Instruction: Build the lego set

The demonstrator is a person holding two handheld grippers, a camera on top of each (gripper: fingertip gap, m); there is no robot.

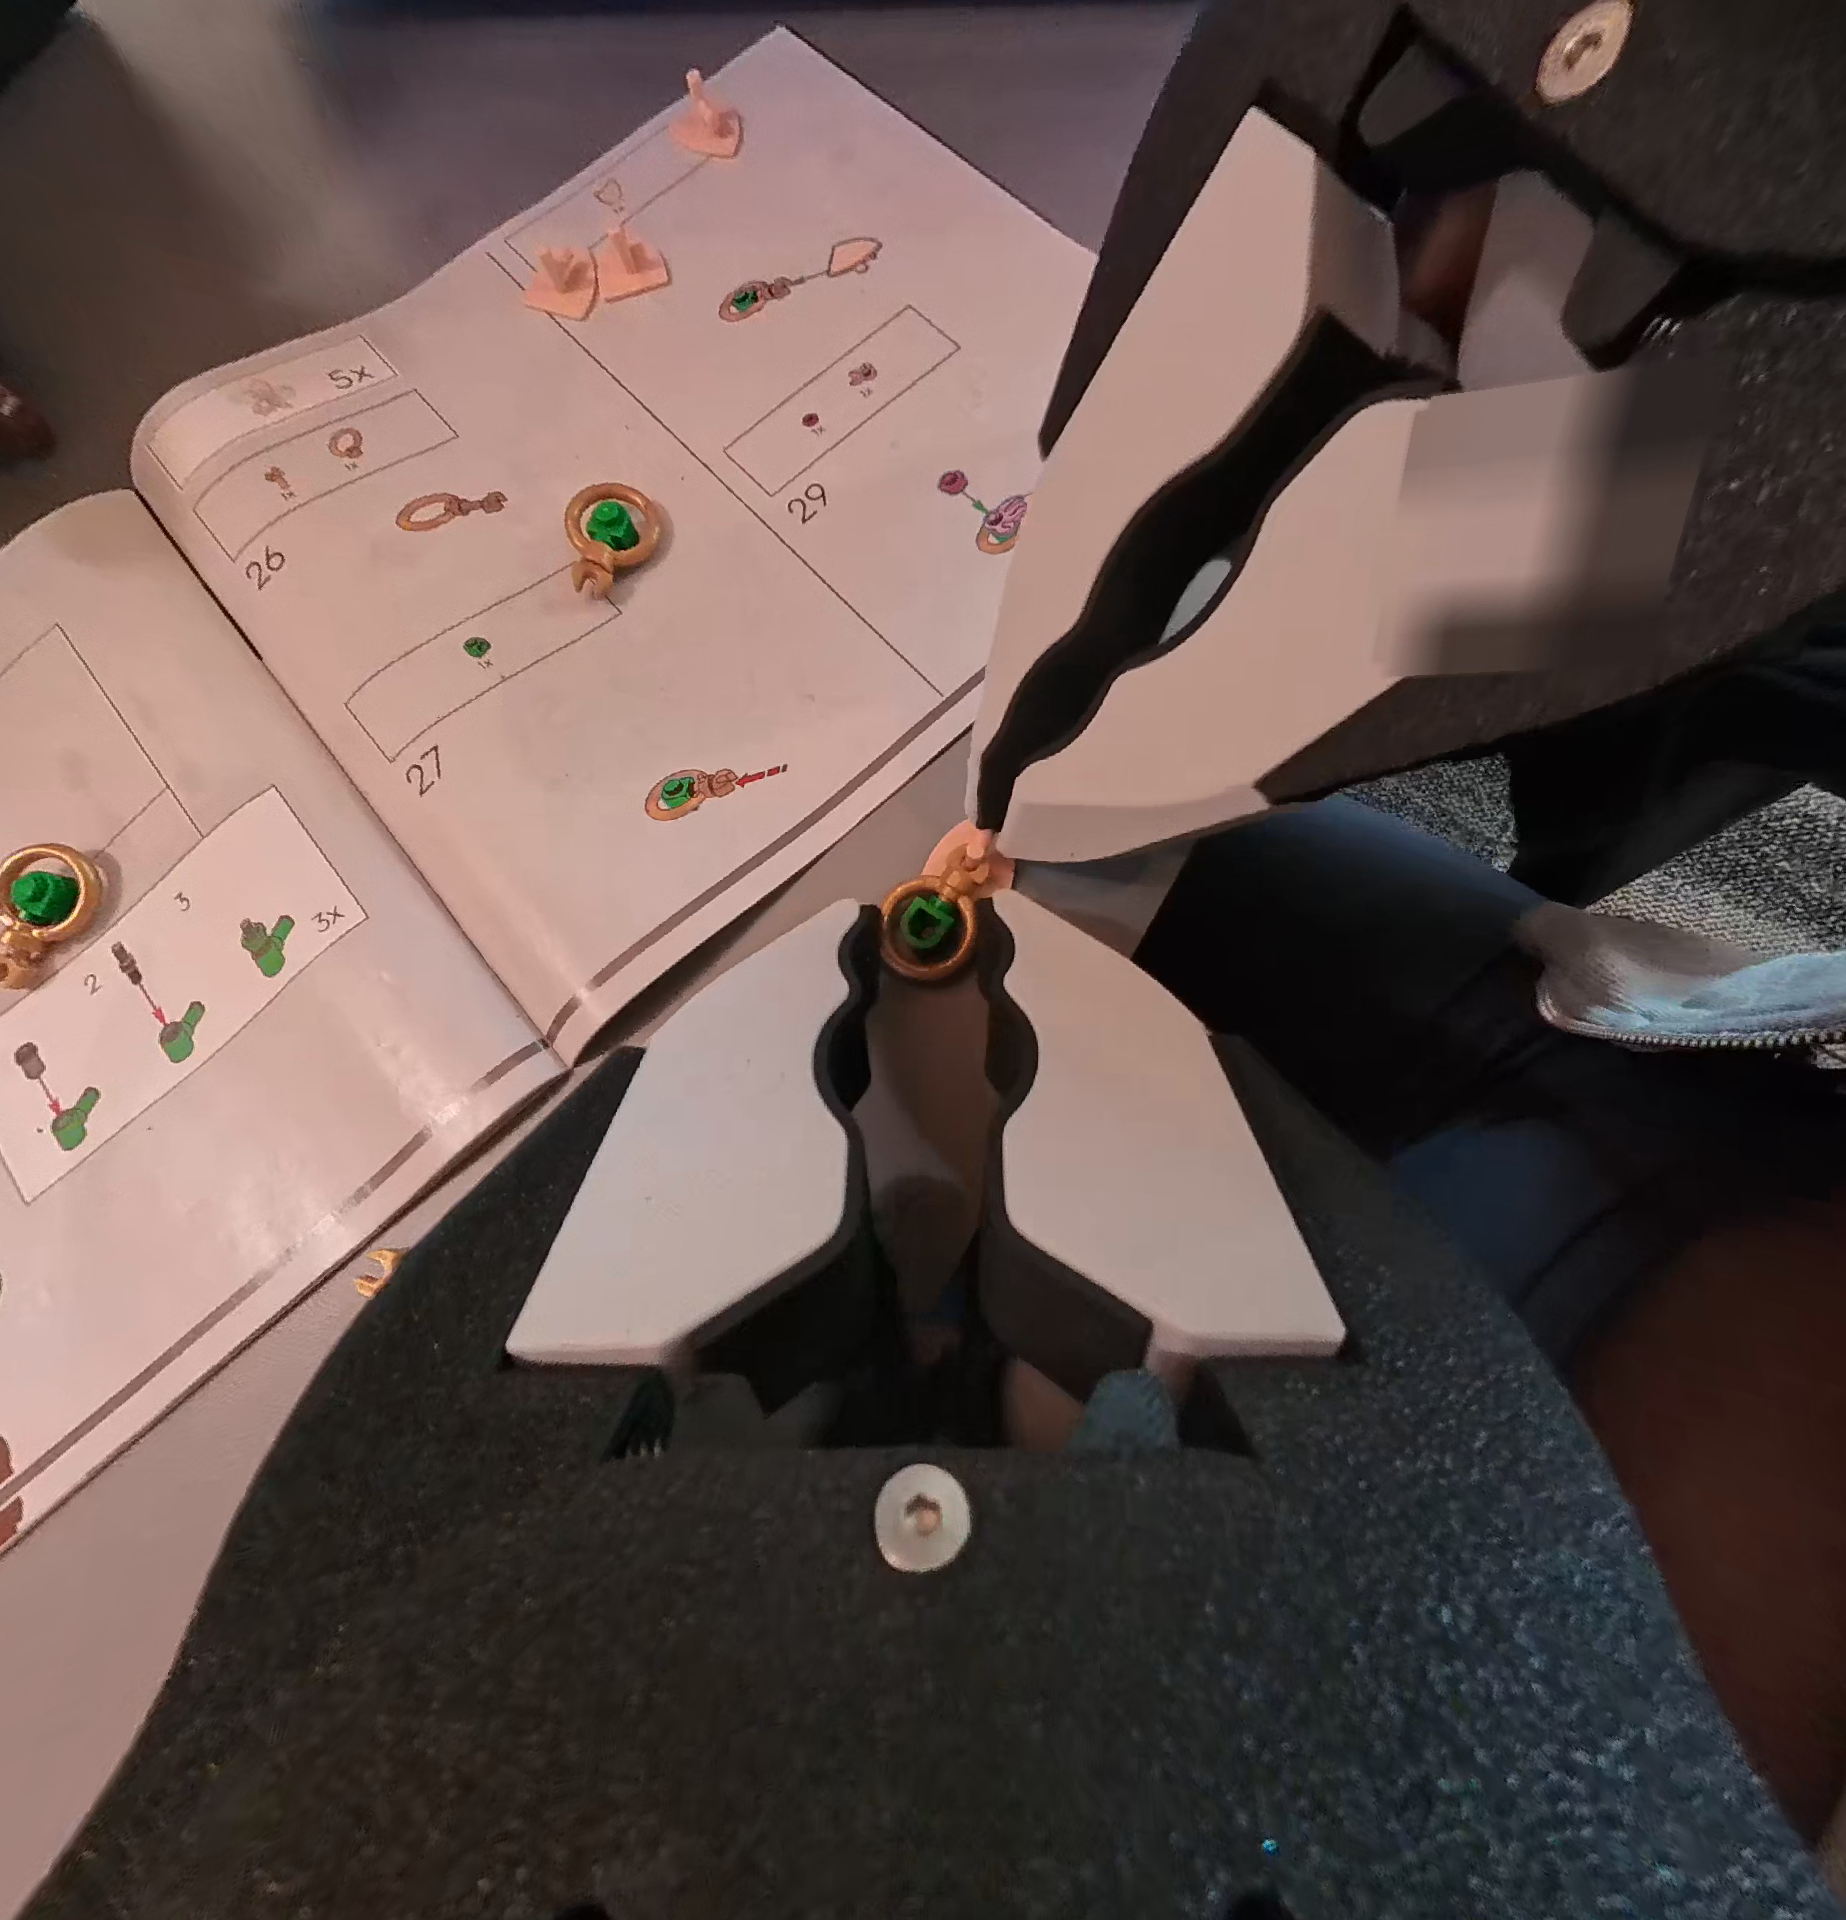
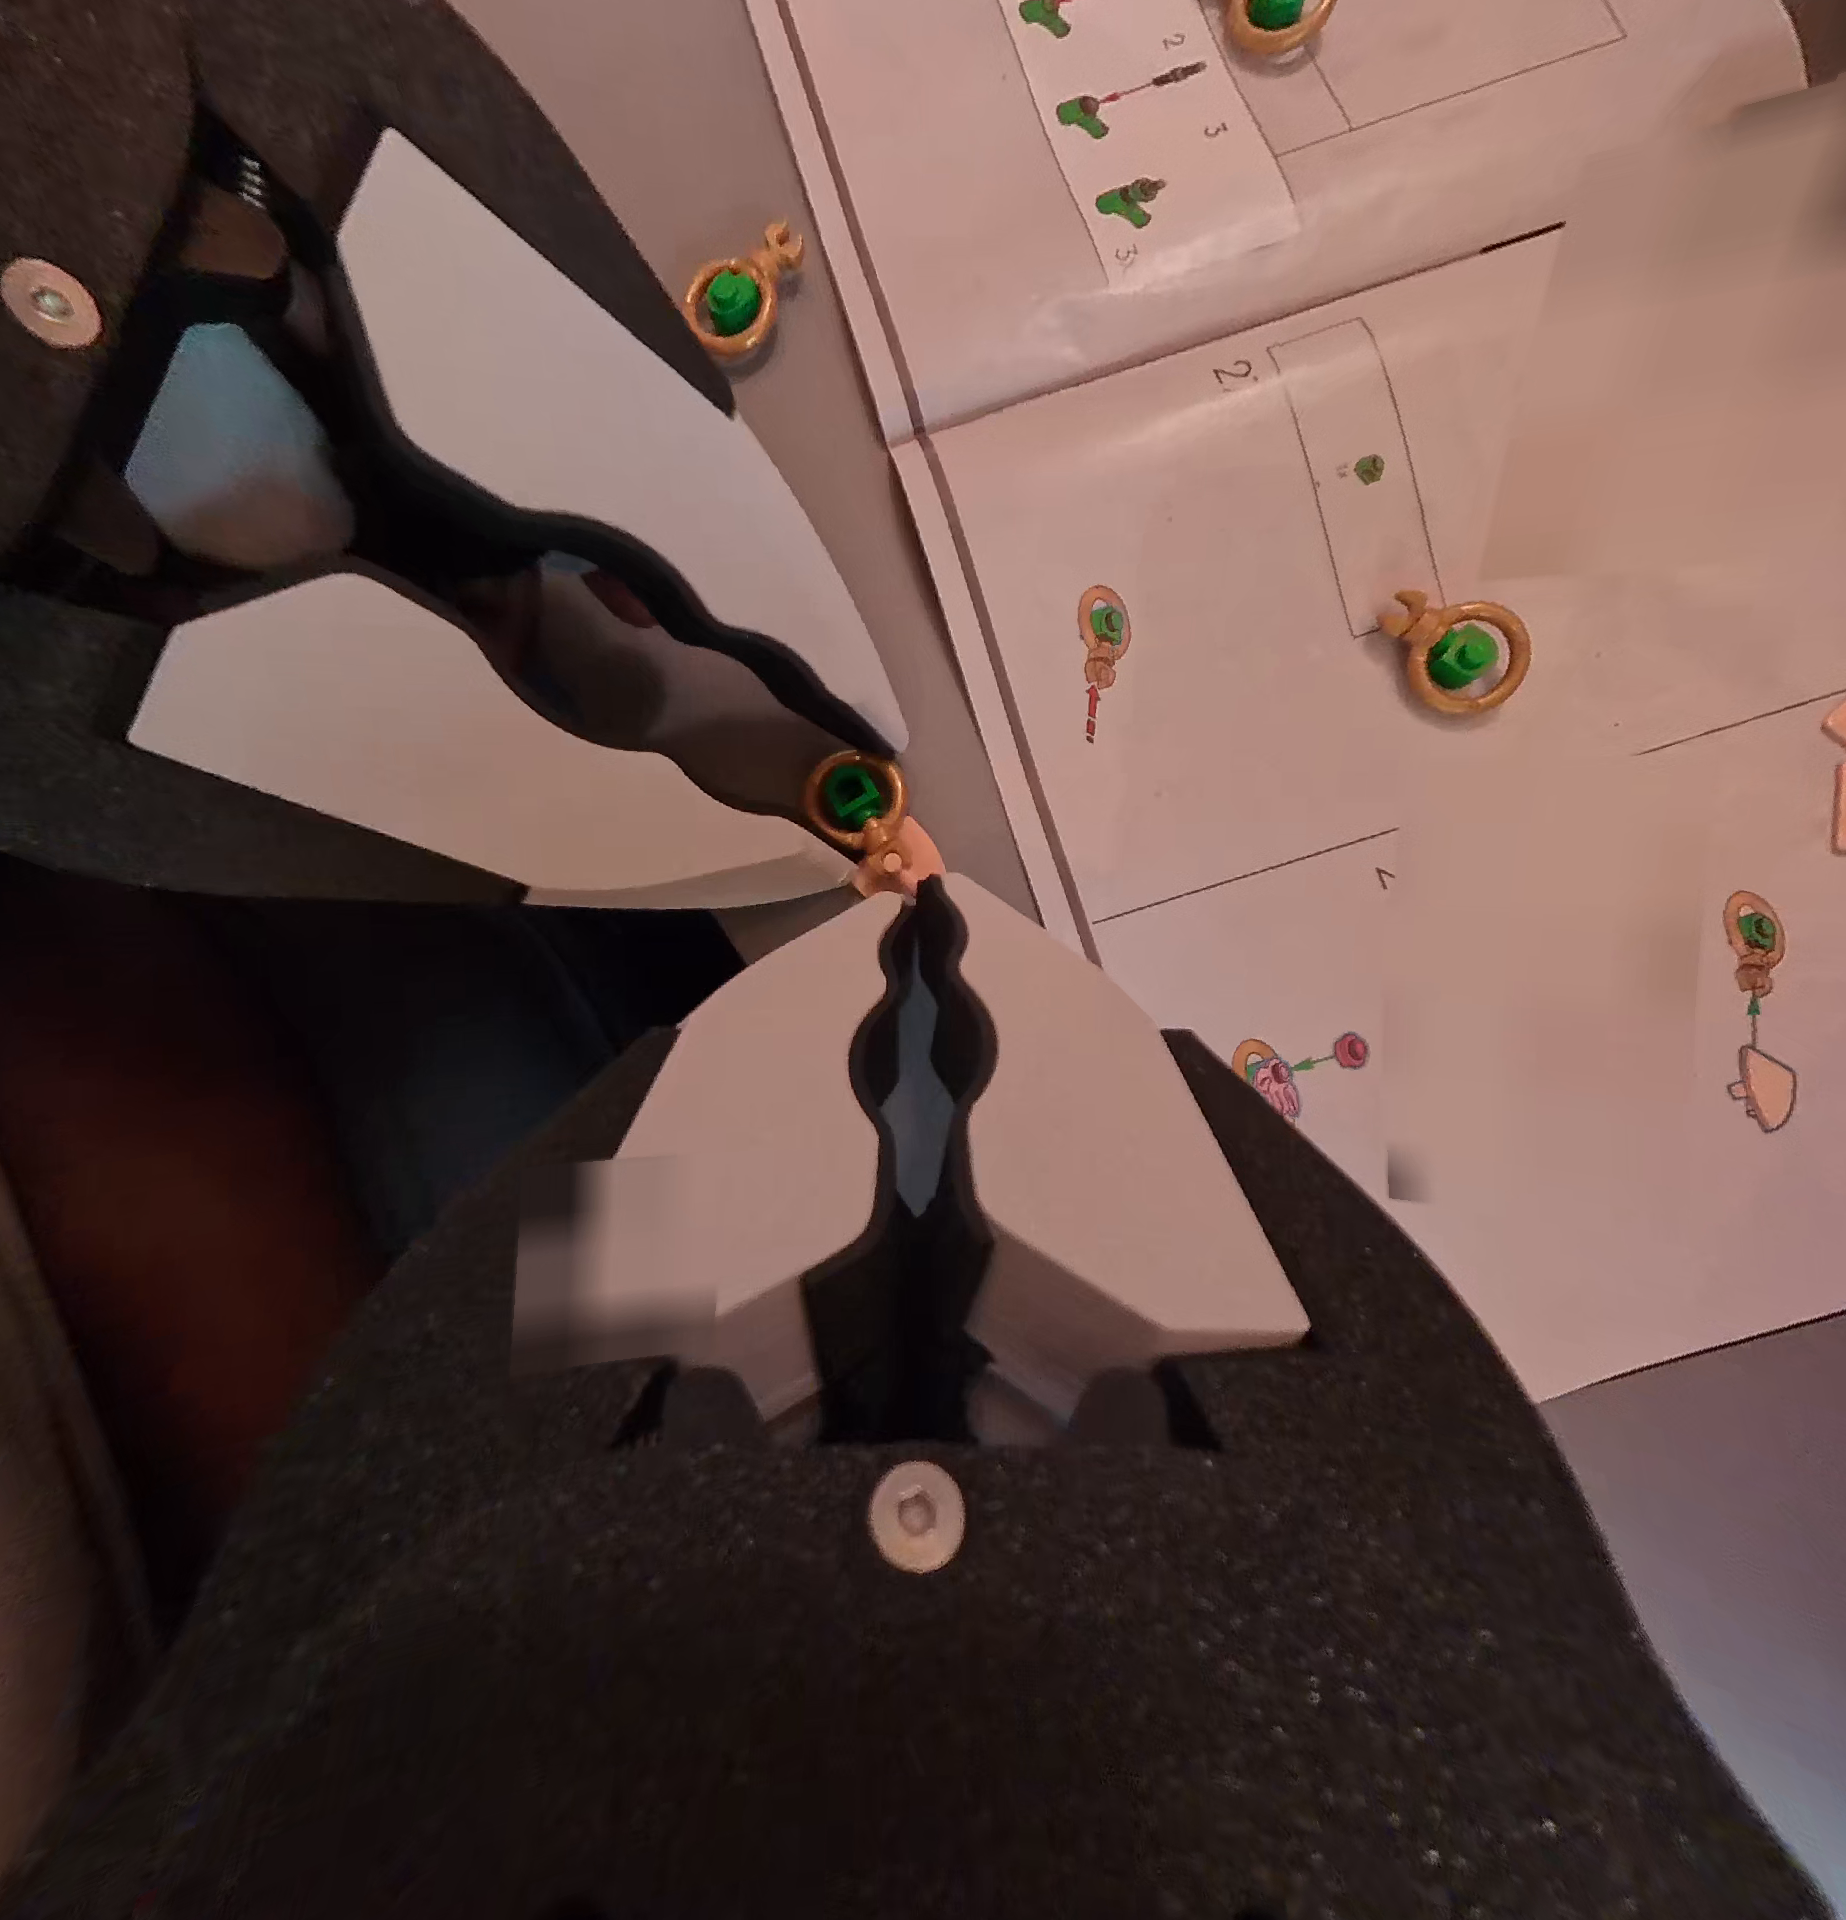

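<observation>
My left gripper (image 1: 927, 920) is shut on a gold ring with a green piece inside (image 1: 927, 928), held above the table's edge. My right gripper (image 1: 992, 821) comes in from the upper right, shut on a small pink petal piece (image 1: 950, 860) that meets the ring's clip end. In the right wrist view my right gripper (image 2: 924, 883) pinches the pink petal (image 2: 919, 857), and the left gripper (image 2: 877, 774) holds the ring (image 2: 854, 800) just above it. The two grippers' tips nearly touch.
An open instruction booklet (image 1: 545, 665) lies on the table. On it rest two more gold rings with green pieces (image 1: 612, 530) (image 1: 41, 899) and three loose pink petals (image 1: 592, 272) (image 1: 706, 123). Another ring (image 2: 734, 301) lies beside the booklet. A person's legs show below.
</observation>
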